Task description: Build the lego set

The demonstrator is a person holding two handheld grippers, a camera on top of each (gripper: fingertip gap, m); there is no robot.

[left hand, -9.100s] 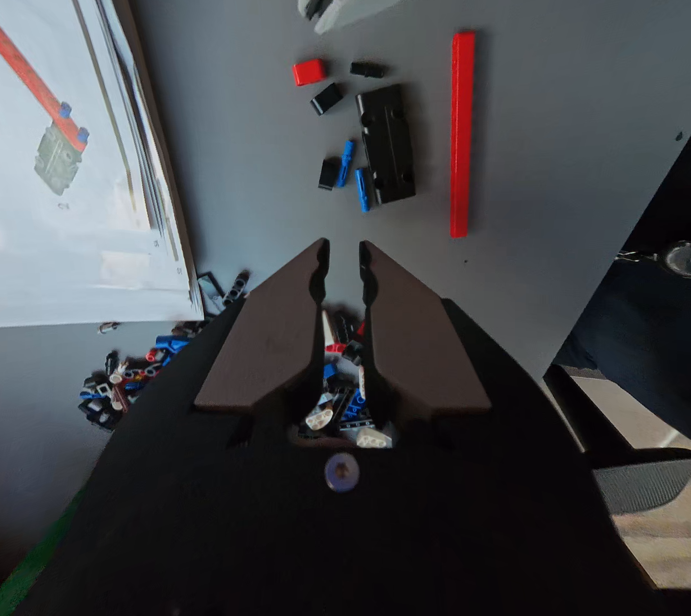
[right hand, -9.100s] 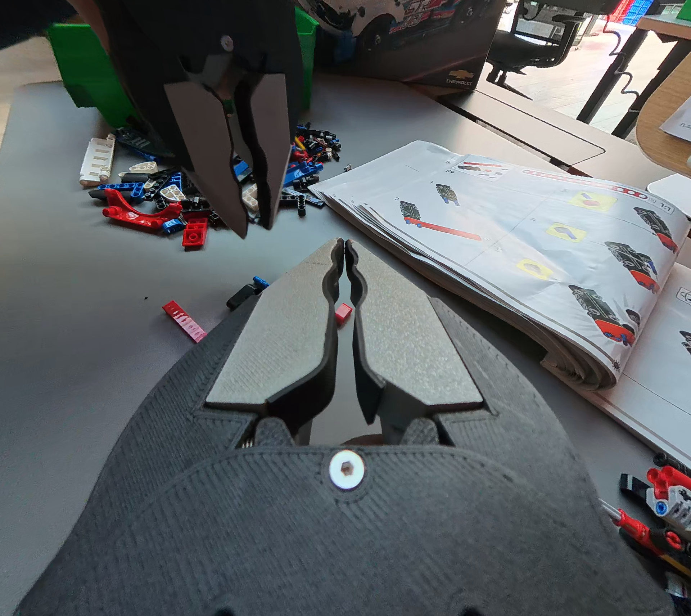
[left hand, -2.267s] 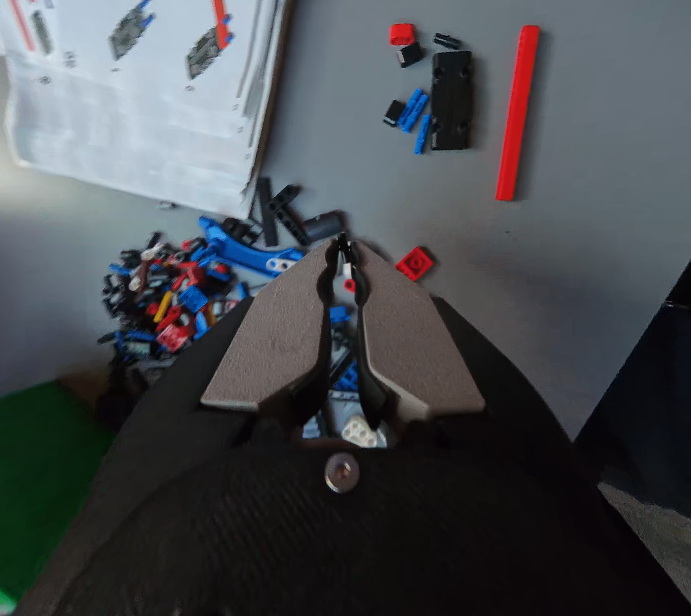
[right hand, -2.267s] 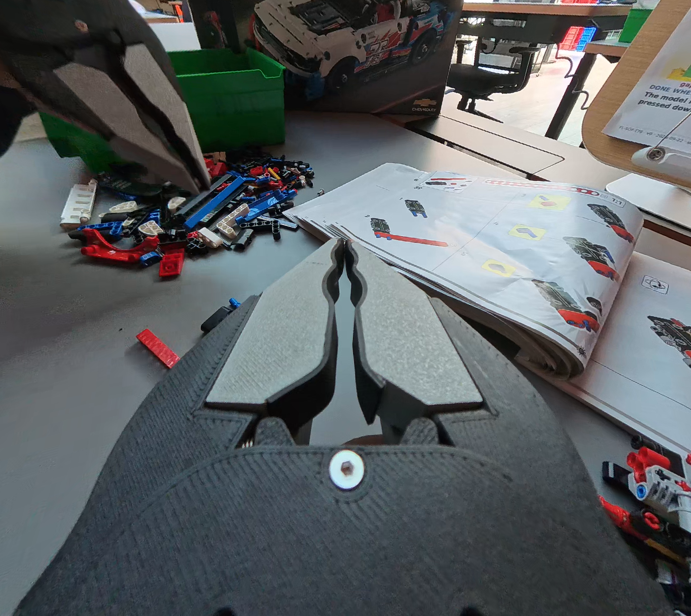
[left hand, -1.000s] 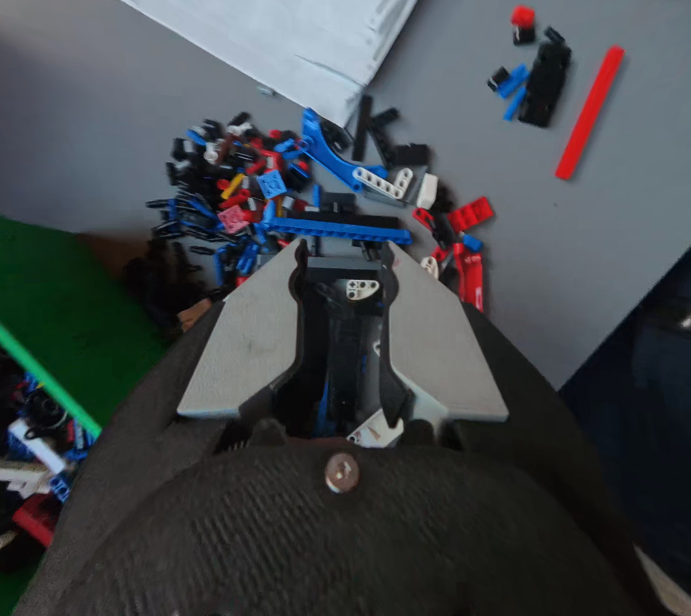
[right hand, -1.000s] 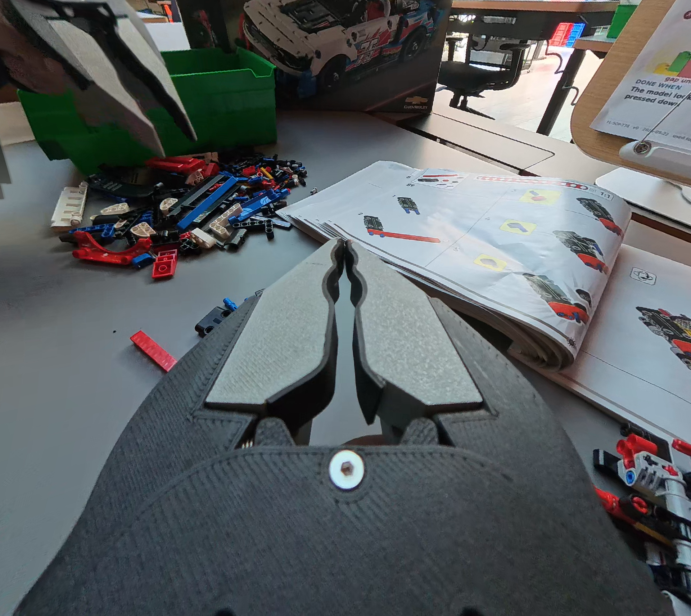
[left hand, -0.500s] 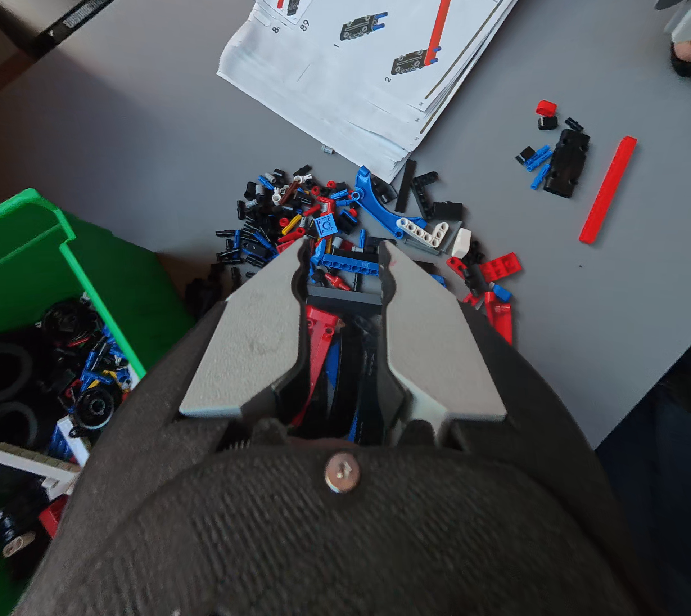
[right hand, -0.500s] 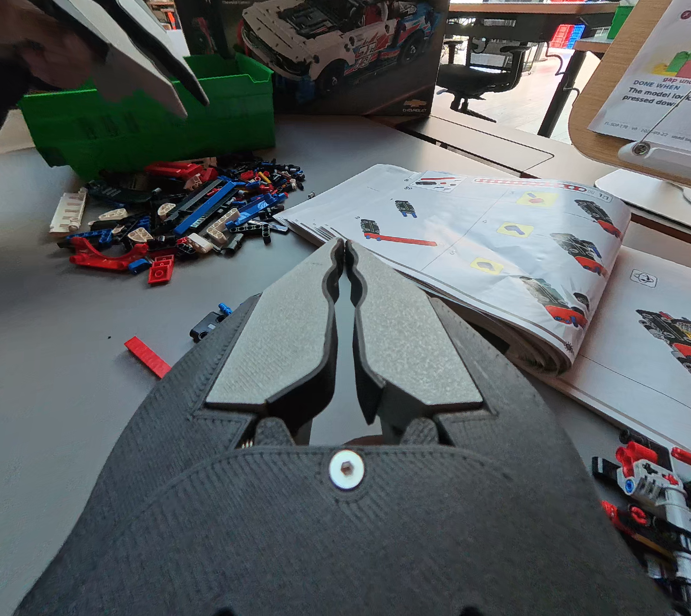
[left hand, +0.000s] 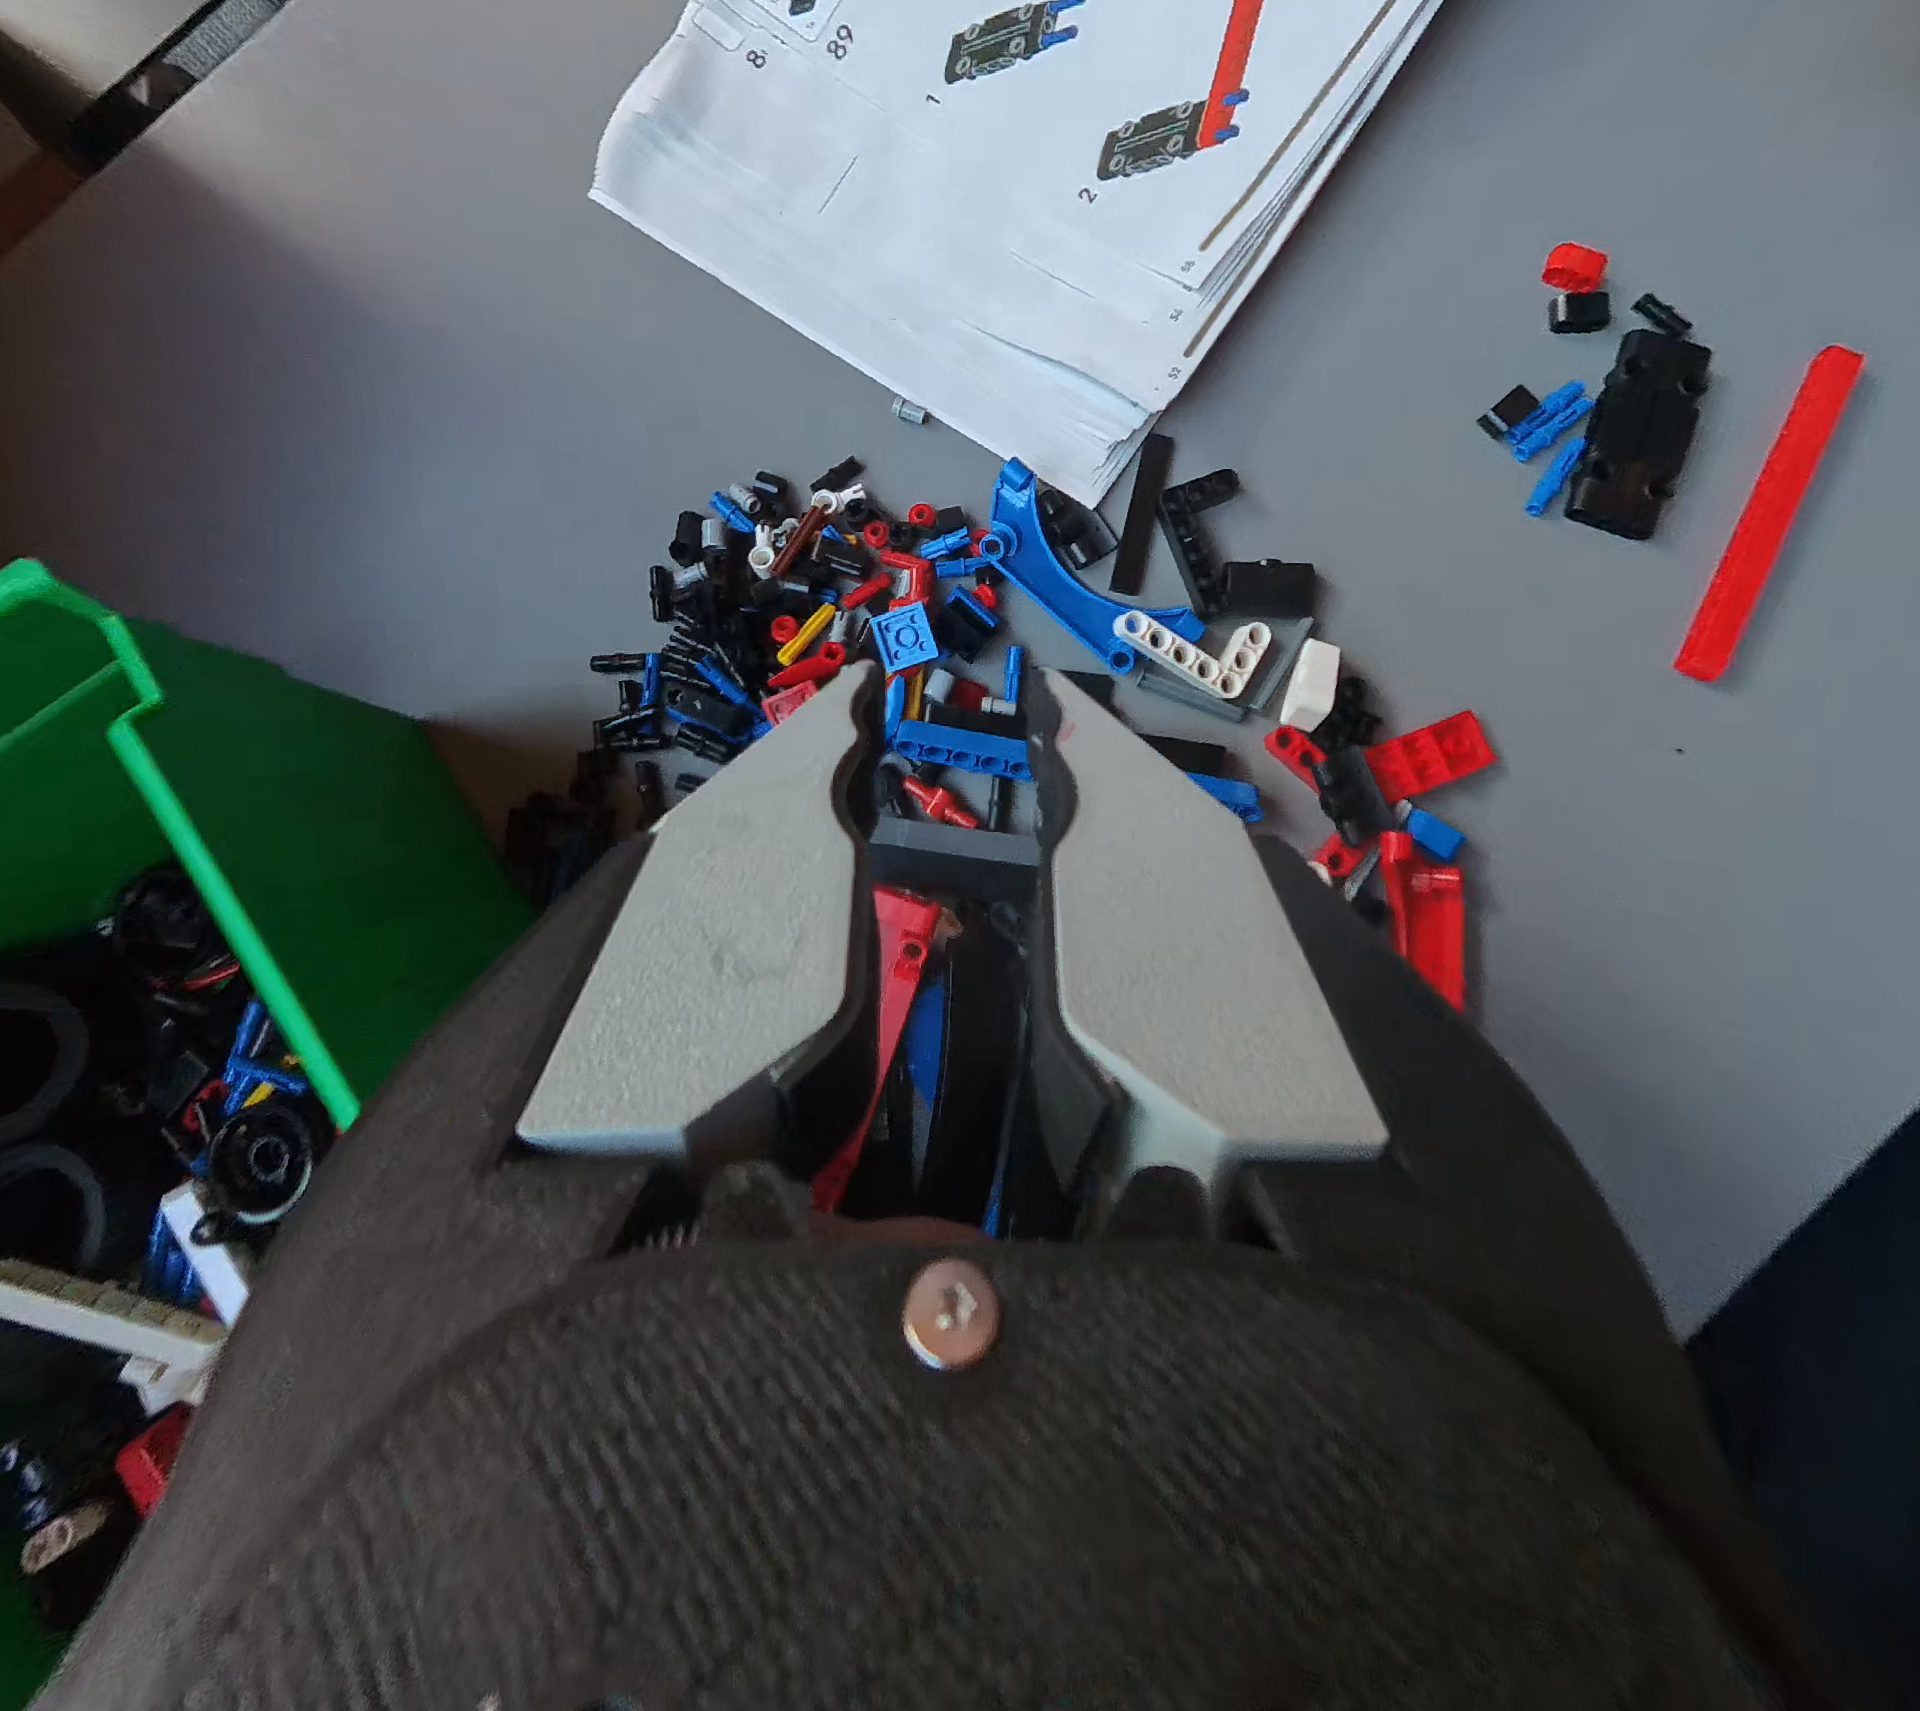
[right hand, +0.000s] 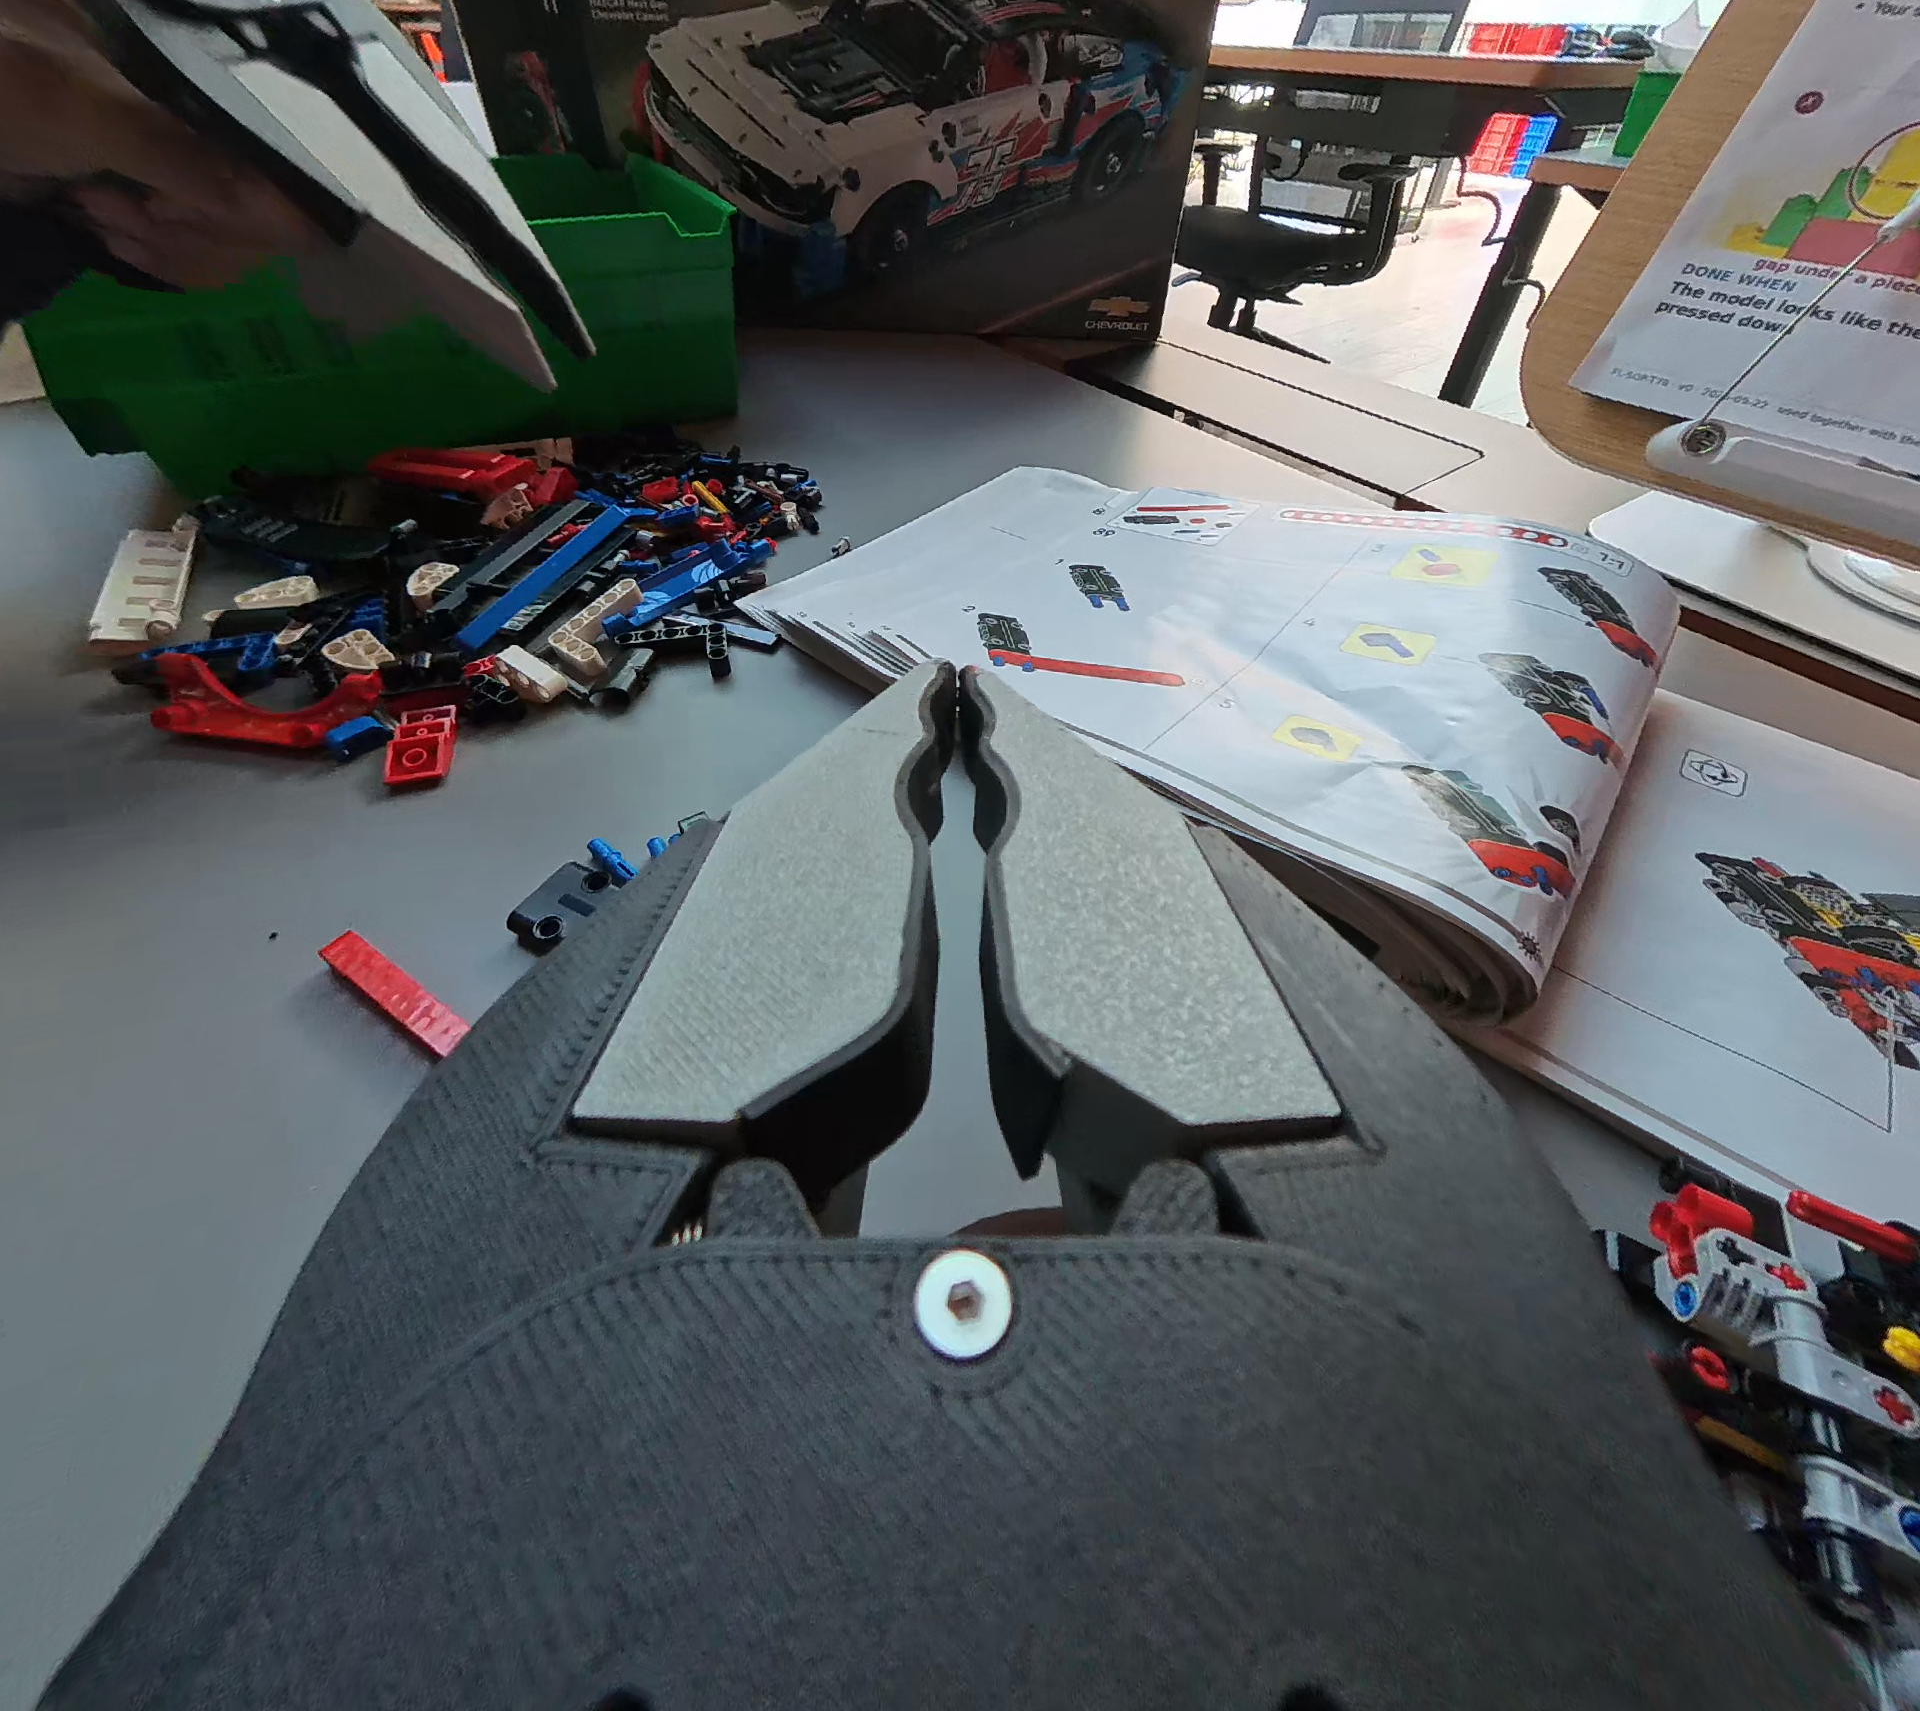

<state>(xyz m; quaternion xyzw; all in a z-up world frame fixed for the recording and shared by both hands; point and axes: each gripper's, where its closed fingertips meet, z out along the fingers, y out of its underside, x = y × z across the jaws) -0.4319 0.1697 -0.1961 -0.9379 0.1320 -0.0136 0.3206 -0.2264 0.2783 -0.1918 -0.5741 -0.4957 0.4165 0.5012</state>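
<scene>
Left gripper — fingers partly spread, with a dark grey flat piece spanning the gap between them a little behind the tips; both inner faces appear to meet its ends, so it looks clamped, though the contact is partly shadowed. The gripper hangs above a loose pile of small building pieces on the grey table: a blue holed beam lies just past the tips, a curved blue piece and a white angled beam farther out. A green bin of parts sits to the left; an open instruction booklet lies beyond the pile. Well apart to the right lie a long red bar and, beside it, a black block with blue pins.

Right gripper — fingertips pressed together on nothing, poised low over the table at the booklet's near edge. A printed cardboard box stands behind the bin.
</scene>
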